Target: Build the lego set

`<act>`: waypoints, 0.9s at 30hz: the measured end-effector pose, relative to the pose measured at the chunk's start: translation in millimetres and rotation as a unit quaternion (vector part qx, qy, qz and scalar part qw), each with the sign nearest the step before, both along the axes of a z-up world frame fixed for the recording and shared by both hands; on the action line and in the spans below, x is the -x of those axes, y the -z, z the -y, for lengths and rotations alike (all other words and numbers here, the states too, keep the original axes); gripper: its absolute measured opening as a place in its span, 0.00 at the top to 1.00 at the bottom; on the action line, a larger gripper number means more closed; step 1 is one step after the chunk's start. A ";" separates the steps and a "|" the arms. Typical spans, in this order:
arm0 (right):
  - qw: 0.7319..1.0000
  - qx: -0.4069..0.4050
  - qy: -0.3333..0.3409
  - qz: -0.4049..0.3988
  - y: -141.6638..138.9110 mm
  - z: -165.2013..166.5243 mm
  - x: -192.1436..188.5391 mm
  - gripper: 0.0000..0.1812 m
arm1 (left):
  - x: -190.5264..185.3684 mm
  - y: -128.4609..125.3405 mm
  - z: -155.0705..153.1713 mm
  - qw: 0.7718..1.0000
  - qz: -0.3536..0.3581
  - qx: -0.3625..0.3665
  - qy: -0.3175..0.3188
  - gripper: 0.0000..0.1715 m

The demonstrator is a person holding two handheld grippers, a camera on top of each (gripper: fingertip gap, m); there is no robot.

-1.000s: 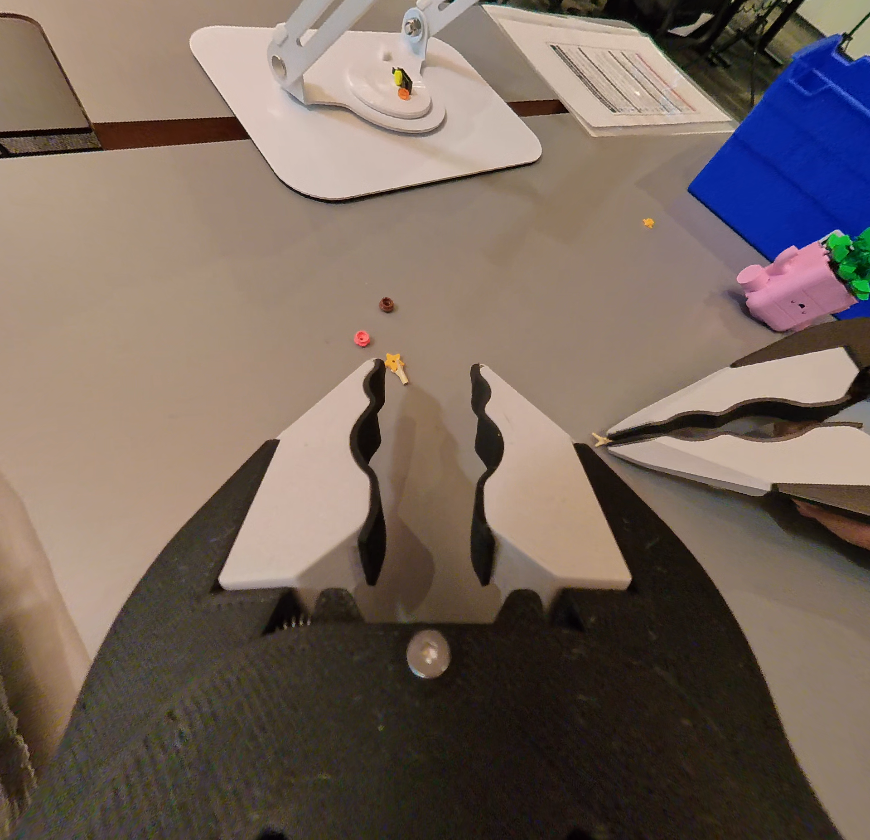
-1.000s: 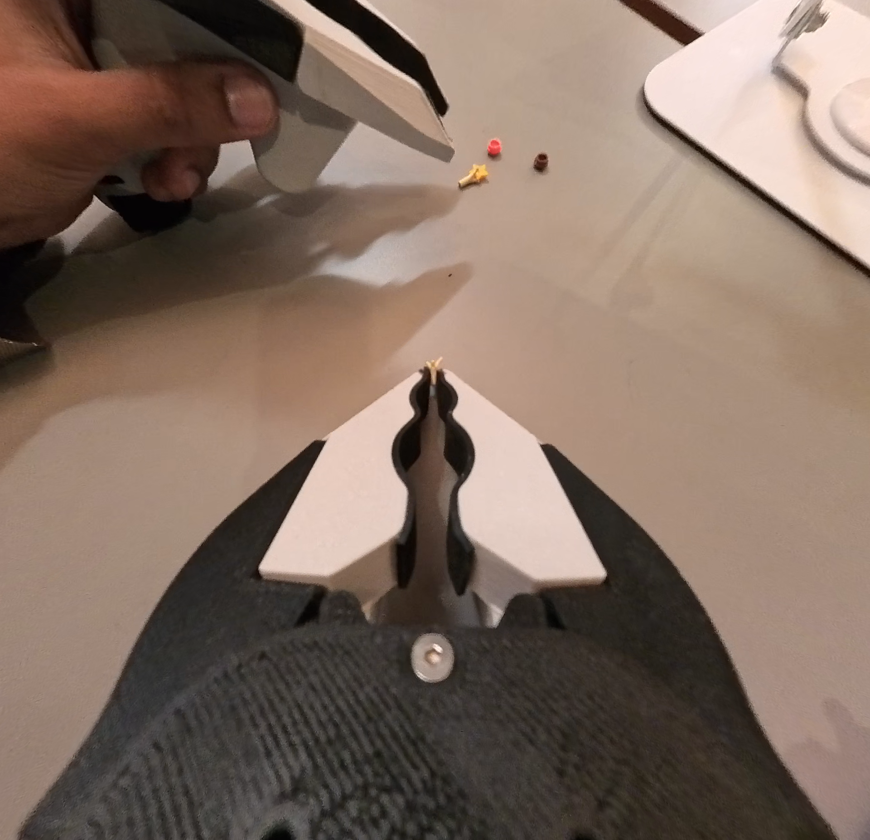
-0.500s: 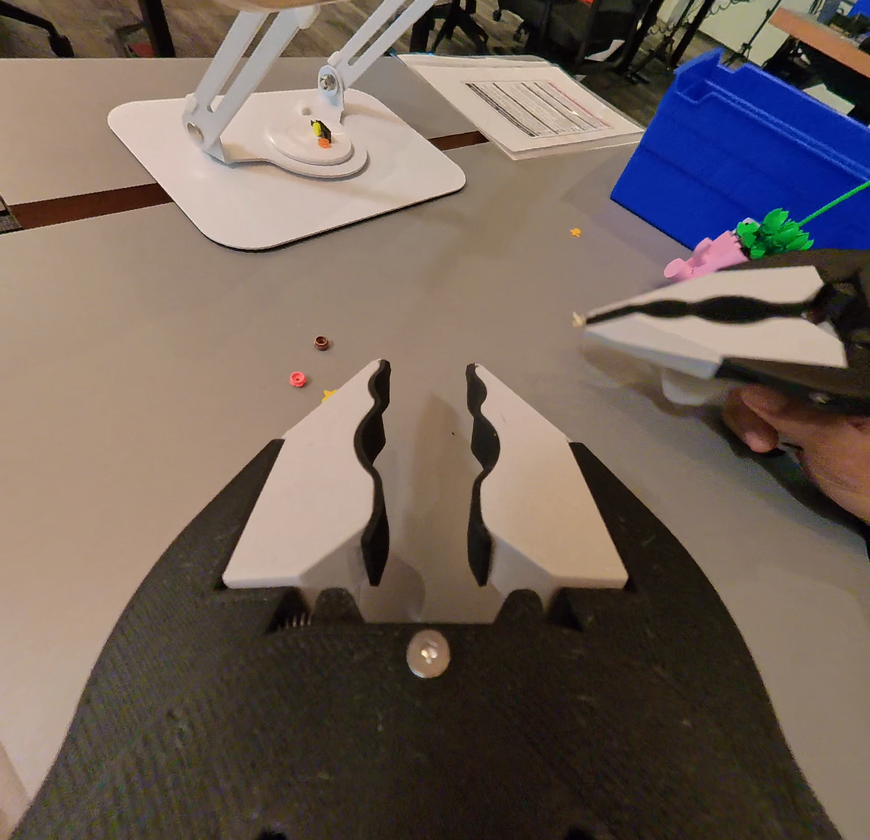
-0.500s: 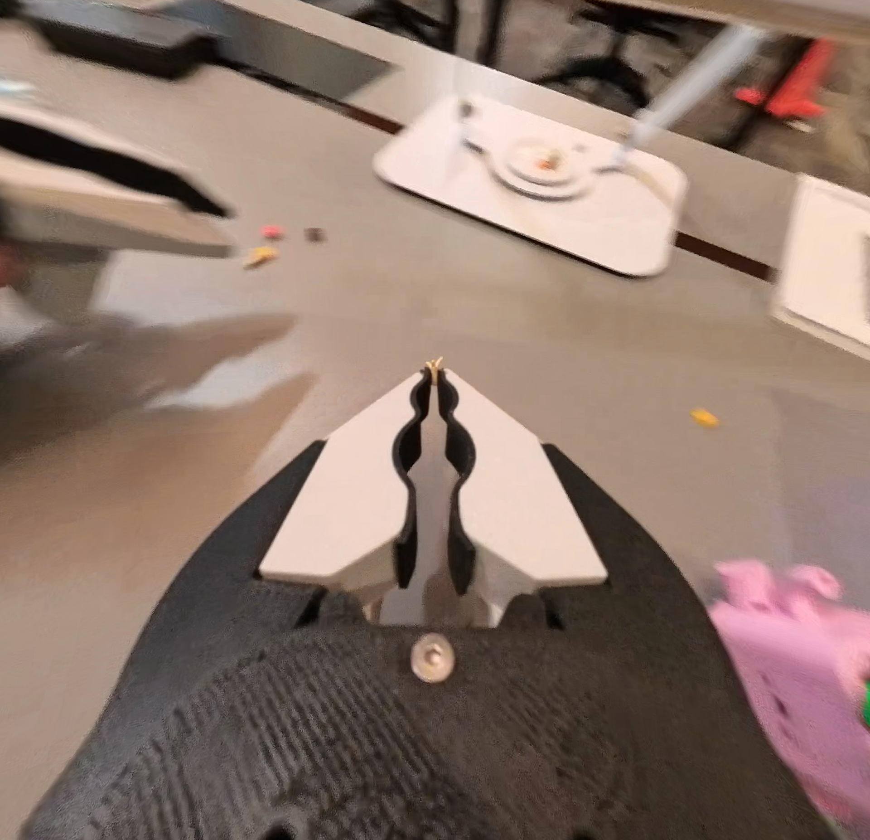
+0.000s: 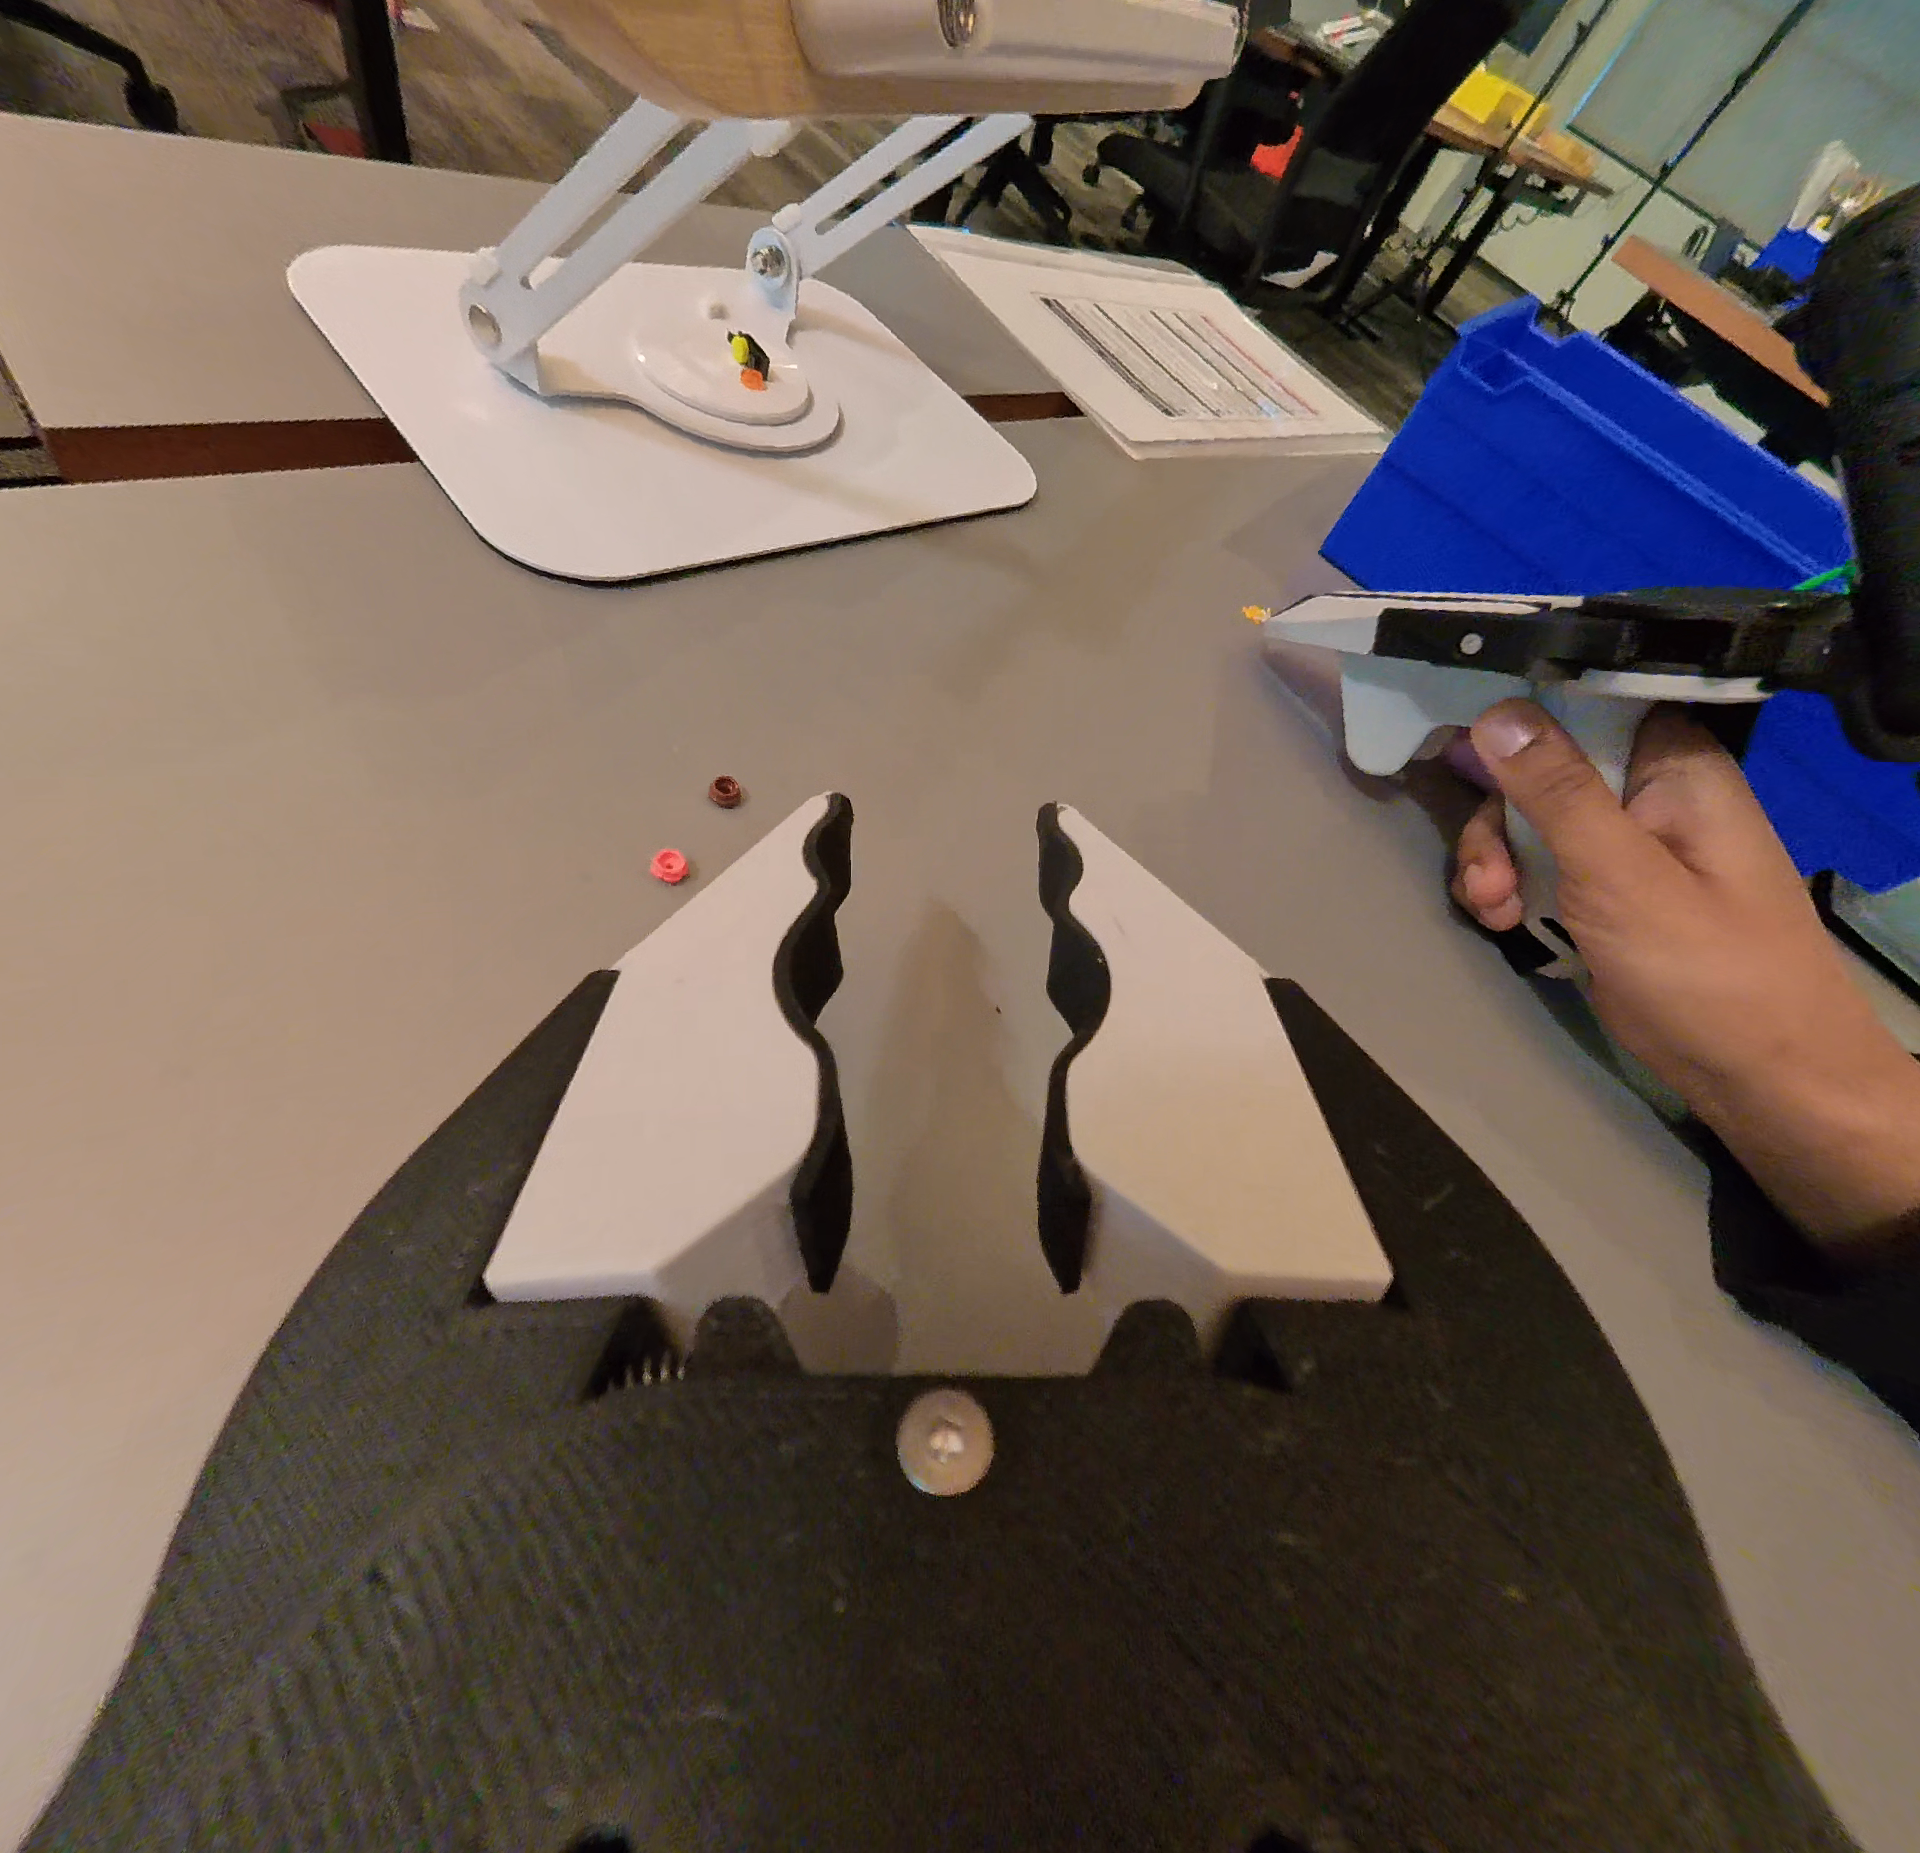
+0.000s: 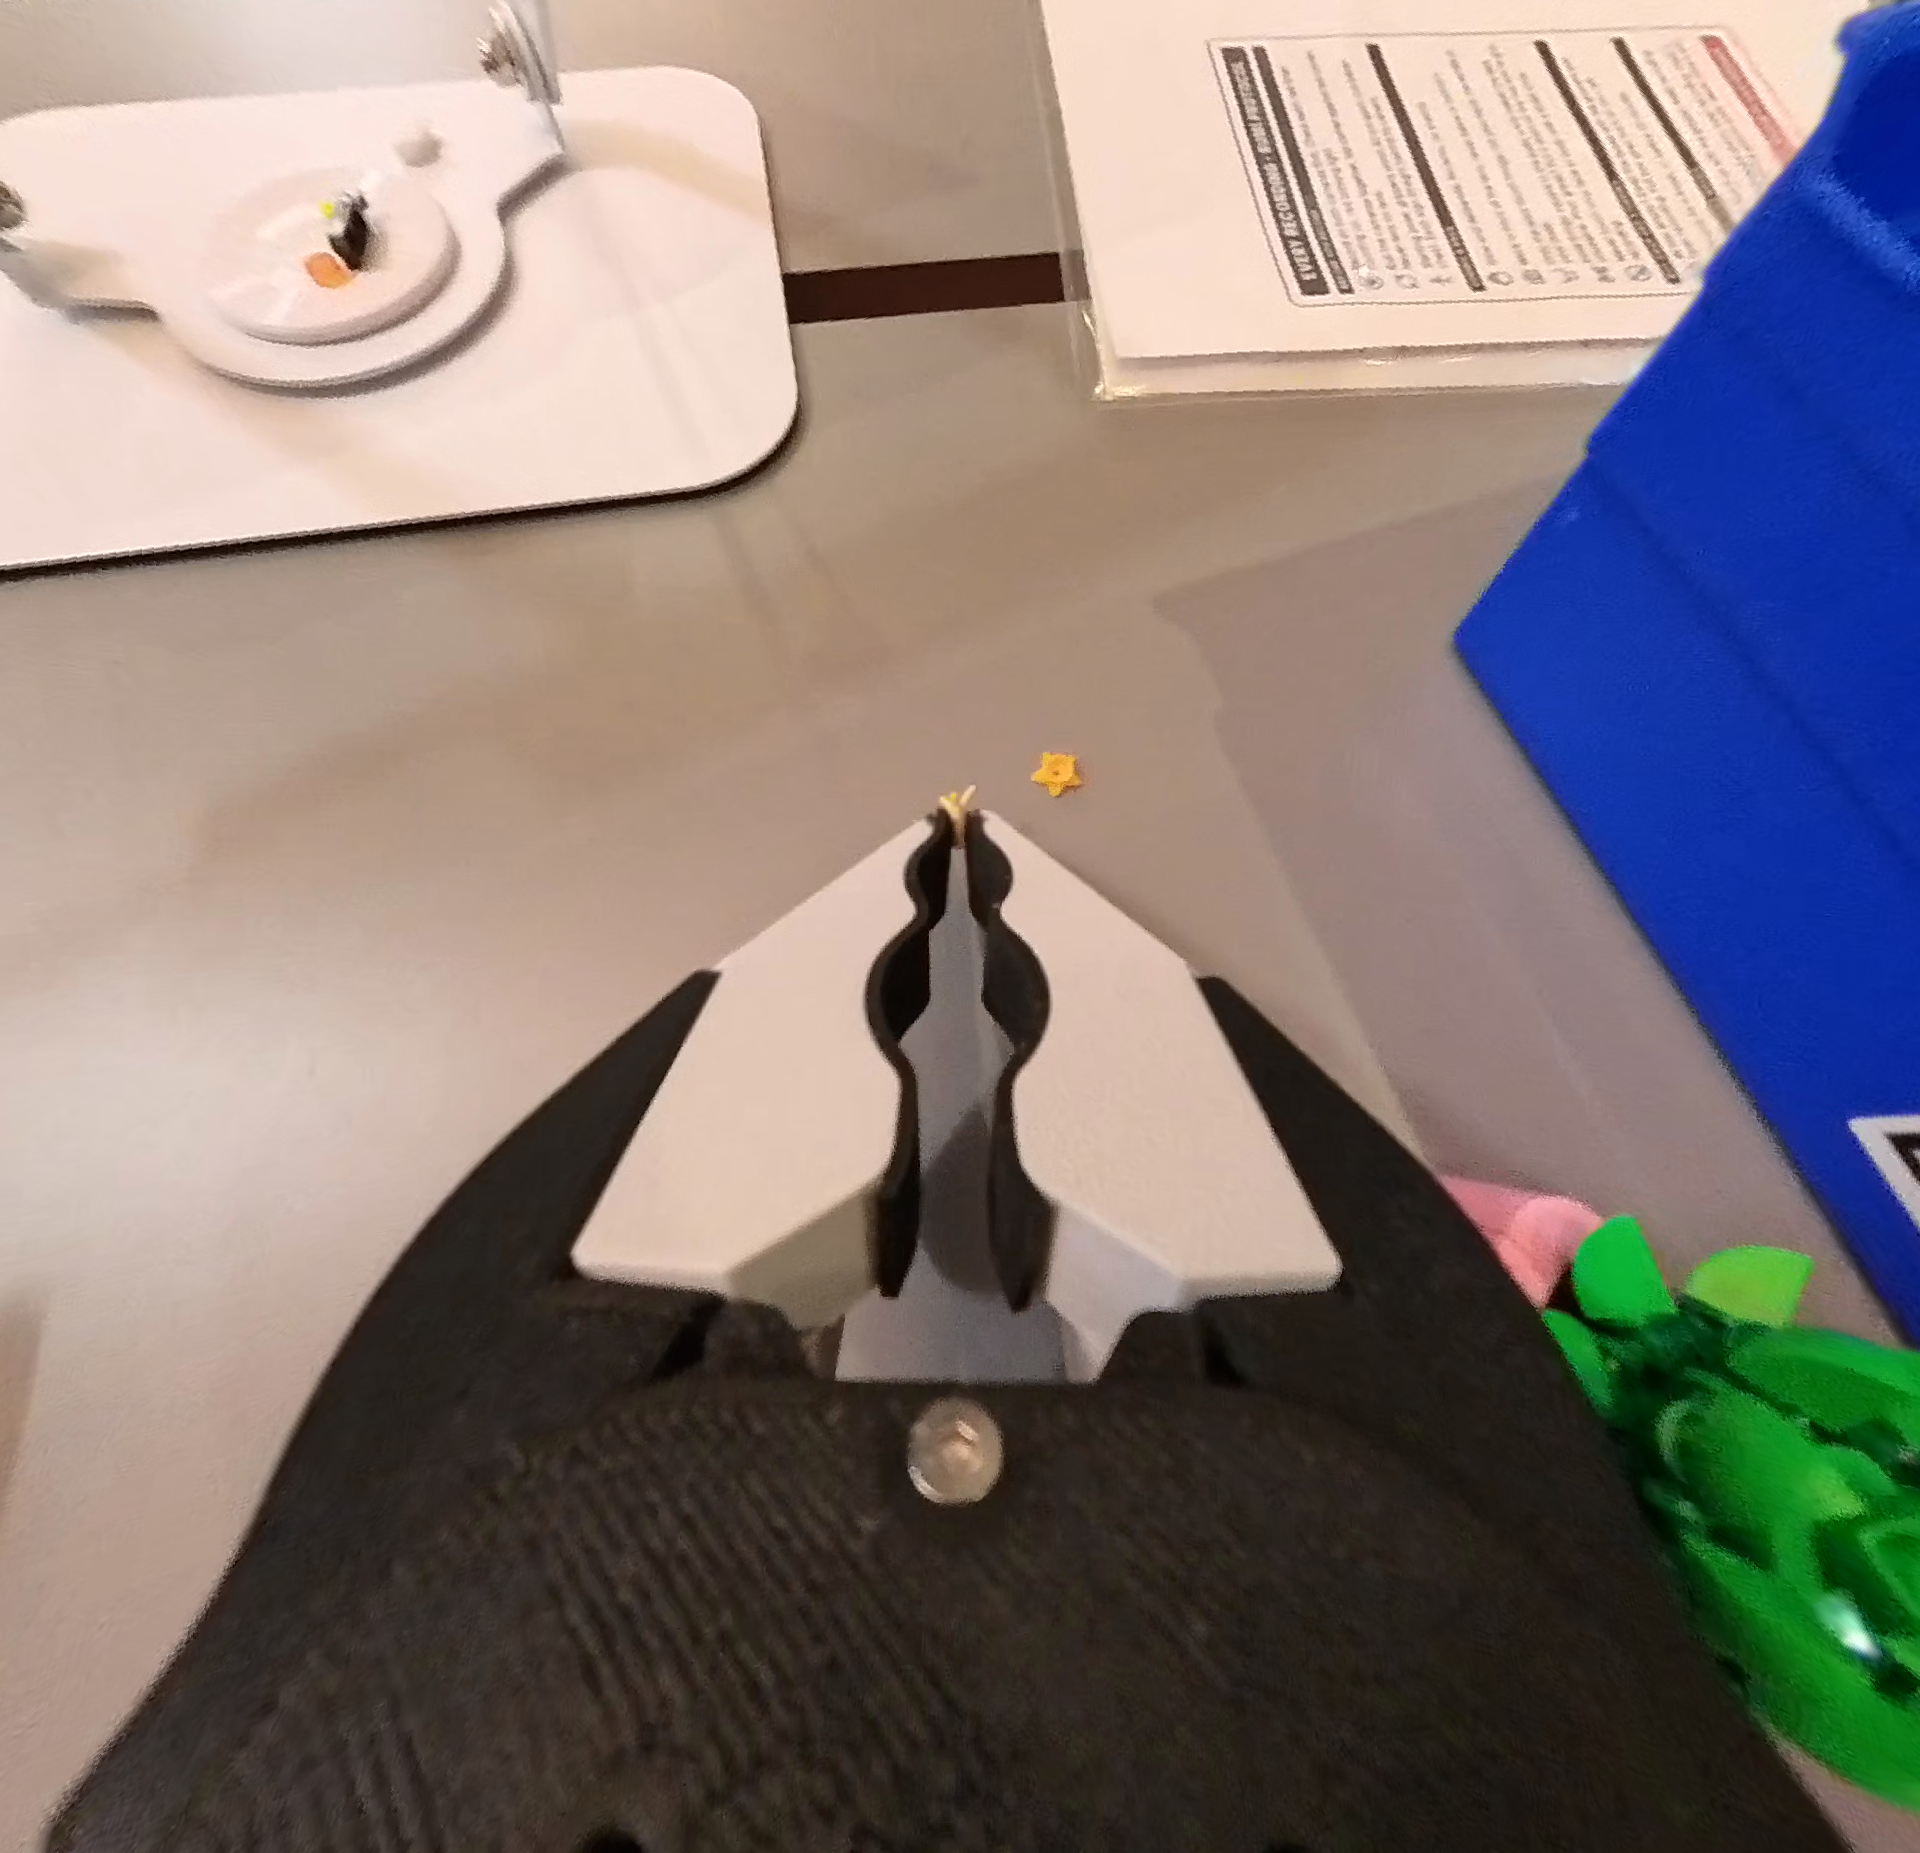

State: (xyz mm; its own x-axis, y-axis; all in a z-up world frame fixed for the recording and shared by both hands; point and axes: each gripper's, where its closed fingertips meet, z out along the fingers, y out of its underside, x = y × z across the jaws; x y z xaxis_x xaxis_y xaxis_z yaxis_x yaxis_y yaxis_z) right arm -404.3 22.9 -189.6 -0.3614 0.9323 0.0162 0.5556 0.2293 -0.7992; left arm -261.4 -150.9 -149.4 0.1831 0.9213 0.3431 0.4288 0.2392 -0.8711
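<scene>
The grey table (image 5: 312,723) is carrying everything, and most of the set seems still loose, so I judge the build to be partway through at best.

At about 2 o'clock in the right wrist view, a blue bin (image 6: 1756,660) is standing at the table's far right. At 10 o'clock, a white stand base (image 6: 436,432) is sitting with a few tiny pieces on its round disc (image 6: 332,245). A sleeved printed sheet (image 6: 1403,162) is lying at 1 o'clock.

At 4 o'clock in the same view, a built cluster of green leaves (image 6: 1714,1491) on a pink block (image 6: 1517,1242) is showing the finished portion so far.

The left hand-held gripper (image 5: 943,816) is hanging spread wide and holding nothing. The right hand-held gripper (image 6: 956,829) is pinching its tips nearly together on a tiny pale stem piece (image 6: 956,801).

Left to attach, as far as can be seen: a yellow star flower (image 6: 1057,773) lying just beyond the right tips at 1 o'clock, and, at 11 o'clock of the left tips, a pink round stud (image 5: 670,865) and a brown round stud (image 5: 726,791).
</scene>
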 end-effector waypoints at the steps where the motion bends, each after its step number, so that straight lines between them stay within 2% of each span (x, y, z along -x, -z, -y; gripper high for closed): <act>1: 1.000 -0.010 0.005 0.000 1.1 -1.0 1.3 0.99 | 0.2 0.6 0.4 1.000 0.002 -0.004 0.000 0.79; 3: 0.999 -0.031 0.009 -0.005 1.9 -1.8 2.5 0.98 | 0.4 1.2 1.0 1.000 0.005 -0.011 0.001 0.79; 8: 0.997 -0.070 -0.002 -0.022 1.1 2.4 0.8 0.88 | -0.3 -1.4 5.6 1.000 -0.002 -0.010 -0.005 0.79; 10: 0.996 -0.066 -0.022 -0.057 -9.4 9.3 -3.6 0.89 | -0.9 -1.5 9.8 1.000 -0.002 -0.002 -0.011 0.79; 12: 0.991 -0.038 -0.084 -0.096 -23.2 32.8 -22.8 0.86 | -1.9 -1.8 16.1 1.000 -0.002 0.007 -0.022 0.79; 14: 0.973 0.014 -0.199 -0.114 -34.1 76.6 -63.6 0.77 | -3.2 -3.8 23.1 0.999 -0.004 0.013 -0.034 0.79; 16: 0.952 0.051 -0.279 -0.114 -39.8 114.7 -105.4 0.78 | -4.6 -8.0 29.8 0.999 -0.012 0.012 -0.048 0.78; 19: 0.924 0.066 -0.363 -0.099 -38.6 156.9 -157.9 0.77 | -7.3 -16.2 36.5 0.997 -0.035 0.008 -0.062 0.78; 23: 0.889 0.035 -0.438 -0.128 -37.2 172.7 -190.4 0.81 | -13.0 -27.1 48.8 0.994 -0.064 0.014 -0.090 0.82; 27: 0.885 0.053 -0.436 -0.152 -46.5 158.6 -180.2 0.84 | -16.3 -15.4 50.8 0.995 -0.023 0.035 -0.092 0.84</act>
